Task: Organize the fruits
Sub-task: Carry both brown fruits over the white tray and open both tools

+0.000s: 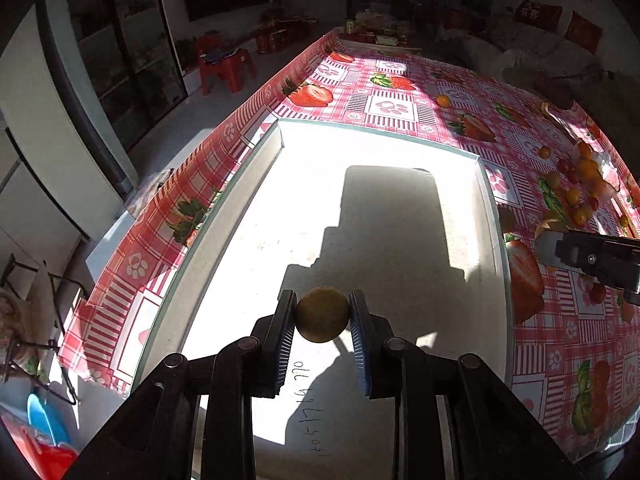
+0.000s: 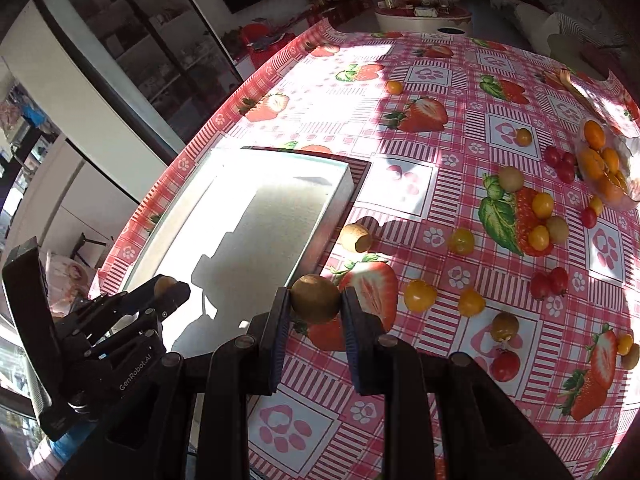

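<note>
Left wrist view: left gripper [image 1: 322, 314] at lower centre, jaws clamped on a round brown fruit [image 1: 322, 315], pads pressing both its sides. Behind it, a white tray [image 1: 491, 216] fills mid-frame, sunlit, bare of fruit, with the gripper's shadow across its floor and handwriting at the near end. Tray sits on a red checked cloth [image 1: 384, 100] printed with strawberries. One orange fruit [image 1: 443, 100] lies alone on the cloth above the tray. Mixed small fruits, orange, yellow and red, cluster [image 1: 580, 184] at the right edge. Part of the right gripper [image 1: 592, 258] enters at right, beside the tray's right rim.

Right wrist view: right gripper [image 2: 315, 300] at lower centre, jaws clenched on a second brown fruit [image 2: 315, 299], over the cloth [image 2: 400, 152] just right of the tray's [image 2: 340, 184] near corner. Left gripper [image 2: 164, 286] at lower left, over the tray, the top of its fruit [image 2: 165, 283] showing between the fingers. A brown fruit with a pale patch [image 2: 355, 237] lies on the cloth just beside the tray's right wall. Loose yellow, red and brown fruits scatter across the right half of the frame. A clear bowl [image 2: 630, 200] of orange fruits stands at the right edge.
</note>
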Available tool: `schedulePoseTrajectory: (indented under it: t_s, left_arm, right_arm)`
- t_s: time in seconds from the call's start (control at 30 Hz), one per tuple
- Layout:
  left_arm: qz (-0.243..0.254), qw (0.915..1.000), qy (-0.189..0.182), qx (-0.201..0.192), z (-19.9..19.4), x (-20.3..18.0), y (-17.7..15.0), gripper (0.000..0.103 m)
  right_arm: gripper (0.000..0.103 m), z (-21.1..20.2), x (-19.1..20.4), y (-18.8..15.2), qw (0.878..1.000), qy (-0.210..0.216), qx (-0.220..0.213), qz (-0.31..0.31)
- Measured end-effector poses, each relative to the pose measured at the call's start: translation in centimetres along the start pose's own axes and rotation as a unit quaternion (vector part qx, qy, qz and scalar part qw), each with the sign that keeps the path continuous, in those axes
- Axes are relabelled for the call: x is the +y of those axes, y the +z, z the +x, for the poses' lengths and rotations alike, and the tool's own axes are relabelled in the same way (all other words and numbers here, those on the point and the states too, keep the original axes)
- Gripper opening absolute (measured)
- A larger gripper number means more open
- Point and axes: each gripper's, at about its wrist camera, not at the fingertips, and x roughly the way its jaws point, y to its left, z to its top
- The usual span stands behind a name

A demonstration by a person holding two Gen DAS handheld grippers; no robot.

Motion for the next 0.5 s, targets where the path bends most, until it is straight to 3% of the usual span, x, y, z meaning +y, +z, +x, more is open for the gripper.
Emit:
schedulePoseTrajectory:
  t_s: [0.17, 0.37, 0.47, 0.5]
  left_arm:
    - [-0.004, 0.9999, 0.008, 0.014, 1.5, 0.9, -0.6, 0.028]
    - [0.005, 0.9998, 0.011, 0.014, 1.7, 0.8, -1.0, 0.030]
    - [0.003, 0.9998, 0.018, -0.001, 1.4, 0.9, -1.1, 0.088]
    - [0.000, 0.9996, 0.022, -0.016, 1.1, 1.0, -1.3, 0.088]
  right_arm:
    - [0.028, 4.1, 3.3, 1.3, 0.999, 0.009, 0.034, -0.021]
    - [0.028, 8.4, 4.9, 1.8, 0.996, -0.017, 0.075, -0.045]
    - [0.029, 9.3, 5.0, 1.8, 0.995, -0.027, 0.084, -0.051]
    - [0.038, 9.2, 5.0, 1.9, 0.995, -0.028, 0.085, -0.053]
